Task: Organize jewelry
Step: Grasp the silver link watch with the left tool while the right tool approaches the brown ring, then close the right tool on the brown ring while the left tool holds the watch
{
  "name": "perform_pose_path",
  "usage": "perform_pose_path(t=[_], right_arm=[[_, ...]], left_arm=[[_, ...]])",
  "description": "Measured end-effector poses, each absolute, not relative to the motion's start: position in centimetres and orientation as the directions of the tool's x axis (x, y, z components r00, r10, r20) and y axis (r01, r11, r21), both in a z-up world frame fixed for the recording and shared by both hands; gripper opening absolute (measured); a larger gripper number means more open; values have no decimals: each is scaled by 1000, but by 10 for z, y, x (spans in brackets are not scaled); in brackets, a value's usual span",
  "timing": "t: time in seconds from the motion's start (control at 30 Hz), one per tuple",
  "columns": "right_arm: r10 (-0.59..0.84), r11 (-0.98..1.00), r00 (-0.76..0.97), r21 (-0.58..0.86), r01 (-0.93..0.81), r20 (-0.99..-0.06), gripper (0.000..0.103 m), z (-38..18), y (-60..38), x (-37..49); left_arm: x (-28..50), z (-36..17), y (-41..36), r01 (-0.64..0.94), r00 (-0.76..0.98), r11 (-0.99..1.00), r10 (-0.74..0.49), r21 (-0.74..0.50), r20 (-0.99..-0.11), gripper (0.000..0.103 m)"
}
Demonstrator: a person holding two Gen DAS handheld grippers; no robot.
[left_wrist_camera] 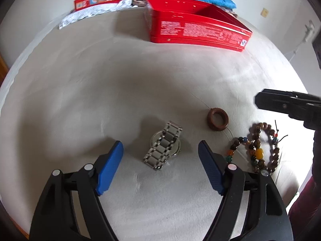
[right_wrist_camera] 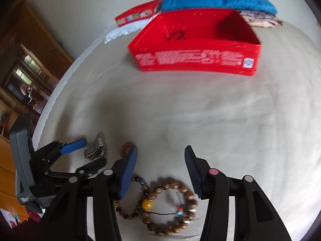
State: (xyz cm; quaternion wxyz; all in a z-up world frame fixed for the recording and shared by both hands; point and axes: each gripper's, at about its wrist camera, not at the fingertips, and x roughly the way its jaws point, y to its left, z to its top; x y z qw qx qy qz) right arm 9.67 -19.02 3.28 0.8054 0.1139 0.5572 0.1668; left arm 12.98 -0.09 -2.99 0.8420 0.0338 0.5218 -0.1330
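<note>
Jewelry lies scattered on the near part of a pale bed [left_wrist_camera: 140,80]: a steel watch [left_wrist_camera: 163,145], a brown ring [left_wrist_camera: 217,118] and two bead bracelets. In the left wrist view the watch sits between the blue pads of the left hand-held gripper [left_wrist_camera: 160,160], whose jaws stand apart on either side of it and do not touch it; that gripper is released and holds nothing. The brown ring rests at about one o'clock from the watch, close by but apart.

In the right wrist view the right hand-held gripper [right_wrist_camera: 161,170] hangs over the wooden bead bracelet [right_wrist_camera: 169,207], which lies just below its fingertips at six o'clock, touching a darker mixed bead bracelet [right_wrist_camera: 132,196] at its nine o'clock. These jaws are also released, with no pad on any bead.

Farther off, at twelve o'clock, an open red box [right_wrist_camera: 197,60] stands on the bed with a thin dark cord loop [right_wrist_camera: 176,36] already on its floor. Behind it lie a blue towel [right_wrist_camera: 218,0] and a red lid [right_wrist_camera: 138,13].

The step in hand looks like a paired pickup. To do it well, the left gripper should close across the watch band's narrow width, low to the sheet, so the links do not slip. The right should pinch one side of the wooden bracelet only, clear of its darker neighbour, then lift straight before carrying toward the box.
</note>
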Motion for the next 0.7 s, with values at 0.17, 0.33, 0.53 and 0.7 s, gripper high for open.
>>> perform_pose_path(t=[0.17, 0.33, 0.53, 0.7], right_arm=[[413, 909, 284, 375, -179, -865, 48, 26, -170, 101], [412, 908, 256, 369, -199, -875, 48, 20, -158, 105], [400, 910, 232, 355, -214, -887, 48, 13, -147, 107], [390, 913, 230, 342, -224, -892, 48, 12, -141, 109]], left_arm=[[129, -31, -5, 271, 452, 962, -139, -13, -881, 42], [131, -30, -5, 277, 461, 961, -144, -12, -876, 30], [140, -28, 5, 221, 472, 975, -134, -31, -871, 30], [153, -24, 20, 151, 500, 988, -100, -27, -860, 30]])
